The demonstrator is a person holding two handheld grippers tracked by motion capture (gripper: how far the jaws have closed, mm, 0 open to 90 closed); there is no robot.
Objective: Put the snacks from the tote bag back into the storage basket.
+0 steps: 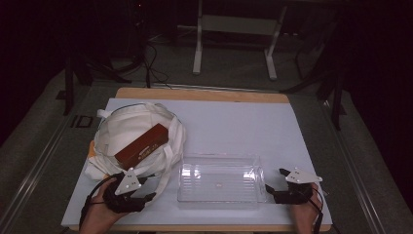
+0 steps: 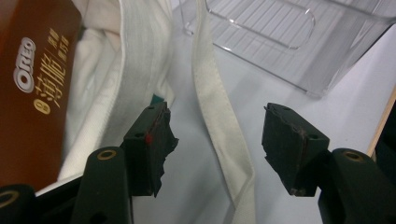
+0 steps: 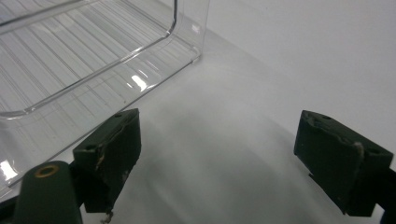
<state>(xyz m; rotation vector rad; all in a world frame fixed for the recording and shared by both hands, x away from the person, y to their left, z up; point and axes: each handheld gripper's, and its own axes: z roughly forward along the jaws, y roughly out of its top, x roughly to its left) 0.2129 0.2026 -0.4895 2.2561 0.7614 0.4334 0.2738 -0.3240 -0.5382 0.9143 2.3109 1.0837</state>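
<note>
A white cloth tote bag (image 1: 136, 129) lies at the left of the table, and a brown Oreo box (image 1: 142, 145) rests in its opening. In the left gripper view the box (image 2: 32, 88) is at the left and one bag strap (image 2: 219, 116) runs across the table between the jaws. My left gripper (image 2: 217, 135) is open and its pads are clear of the strap. In the high view it (image 1: 148, 187) sits at the bag's near edge. My right gripper (image 1: 275, 179) is open and holds nothing, just right of the clear plastic bin (image 1: 219, 181). The bin's corner (image 3: 194, 44) is close ahead of it (image 3: 219, 140).
A white sheet (image 1: 234, 122) covers the wooden table (image 1: 204, 94). The bin (image 2: 299, 42) has nothing in it. Bare sheet stretches behind the bin and to its right. Beyond the table are a dark floor with cables (image 1: 151, 68) and a white frame stand (image 1: 236, 29).
</note>
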